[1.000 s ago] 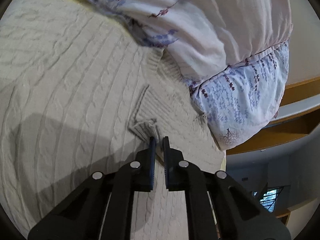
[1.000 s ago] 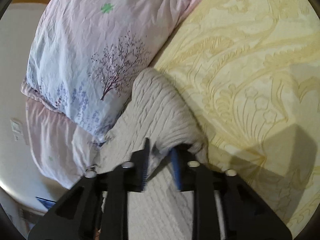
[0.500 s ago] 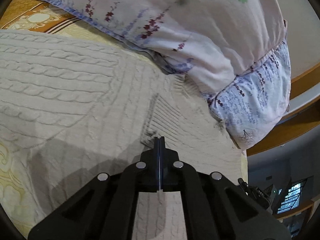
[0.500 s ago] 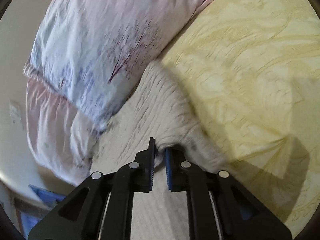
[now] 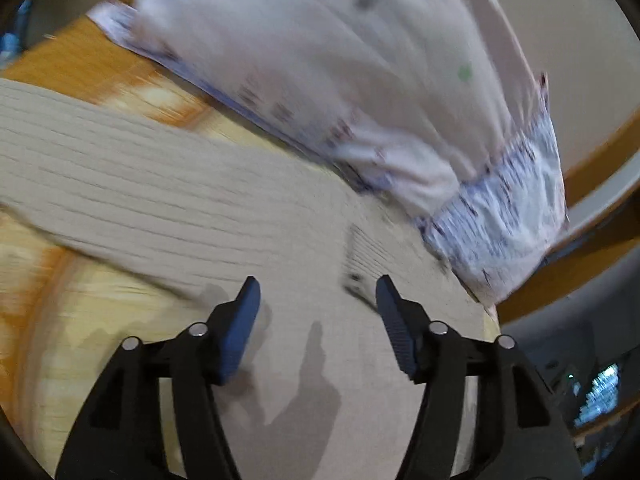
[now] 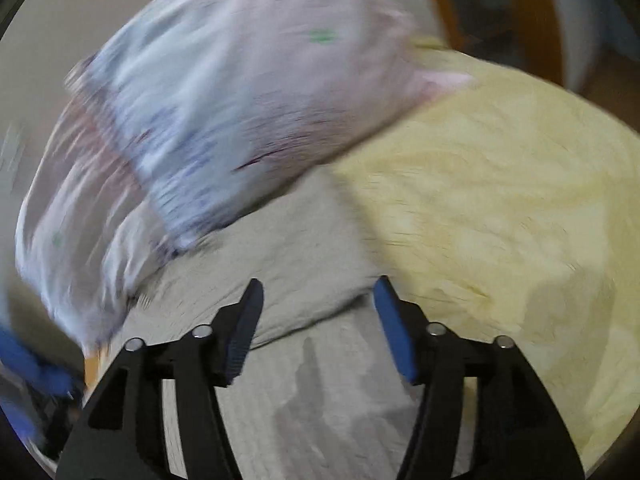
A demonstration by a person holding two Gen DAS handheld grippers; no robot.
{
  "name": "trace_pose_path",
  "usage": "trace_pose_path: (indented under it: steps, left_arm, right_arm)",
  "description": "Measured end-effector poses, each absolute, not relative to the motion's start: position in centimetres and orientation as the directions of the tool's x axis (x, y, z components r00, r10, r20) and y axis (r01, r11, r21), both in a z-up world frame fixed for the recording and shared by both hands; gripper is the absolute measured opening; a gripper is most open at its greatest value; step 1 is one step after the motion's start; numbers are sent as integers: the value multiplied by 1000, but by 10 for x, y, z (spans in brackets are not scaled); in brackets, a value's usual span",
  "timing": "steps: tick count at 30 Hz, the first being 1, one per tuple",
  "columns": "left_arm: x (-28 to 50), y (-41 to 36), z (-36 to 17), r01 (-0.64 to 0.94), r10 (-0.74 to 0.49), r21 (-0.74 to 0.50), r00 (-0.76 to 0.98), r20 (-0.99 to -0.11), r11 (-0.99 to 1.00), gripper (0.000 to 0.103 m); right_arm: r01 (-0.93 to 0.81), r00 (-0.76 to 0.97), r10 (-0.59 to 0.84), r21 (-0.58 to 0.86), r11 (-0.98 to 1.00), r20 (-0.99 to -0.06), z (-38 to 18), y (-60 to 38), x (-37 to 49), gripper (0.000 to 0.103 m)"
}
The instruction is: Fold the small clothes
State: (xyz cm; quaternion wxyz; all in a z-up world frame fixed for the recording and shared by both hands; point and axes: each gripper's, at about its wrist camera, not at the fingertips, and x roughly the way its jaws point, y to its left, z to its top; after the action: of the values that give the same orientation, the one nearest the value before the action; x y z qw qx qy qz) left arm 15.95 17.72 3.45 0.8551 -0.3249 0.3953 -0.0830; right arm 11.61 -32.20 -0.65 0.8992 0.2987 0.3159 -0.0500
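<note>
yellow patterned bedspread [image 6: 500,200], floral pillows [image 5: 360,80], wooden headboard [image 5: 592,168], pale wall [image 5: 580,40]

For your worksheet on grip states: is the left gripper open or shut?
Open. The left gripper has just opened; its jaws stand apart above the sweater, gripping nothing.

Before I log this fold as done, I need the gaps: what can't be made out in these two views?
- Left wrist: sweater knit and collar detail, smeared by motion blur; its lower part hidden by the open left claw.
- Left wrist: pillow print, blurred.
- Right wrist: sweater's folded edge, blurred, partly behind the open right claw.
- Both: the sweater's full outline, cut off by the frame edges.
</note>
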Motion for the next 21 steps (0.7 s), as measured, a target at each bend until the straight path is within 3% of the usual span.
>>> trace_pose_path:
  steps: [4,10,21]
  left_arm:
    - [128,249,34,-274,-269,-632,731,-627,725,63]
    - [108,324,15,-468,-177,-676,734,-656,569,62]
    - [113,387,-15,-528,-133,-787,798,-588,318,43]
  right_arm:
    - [188,762,196,501,845,-617,-12,-293,137,65]
    - [148,713,268,513,845,-648,-28,-272,145,65]
    - [143,713,271,512,847,-647,-28,-275,137,71]
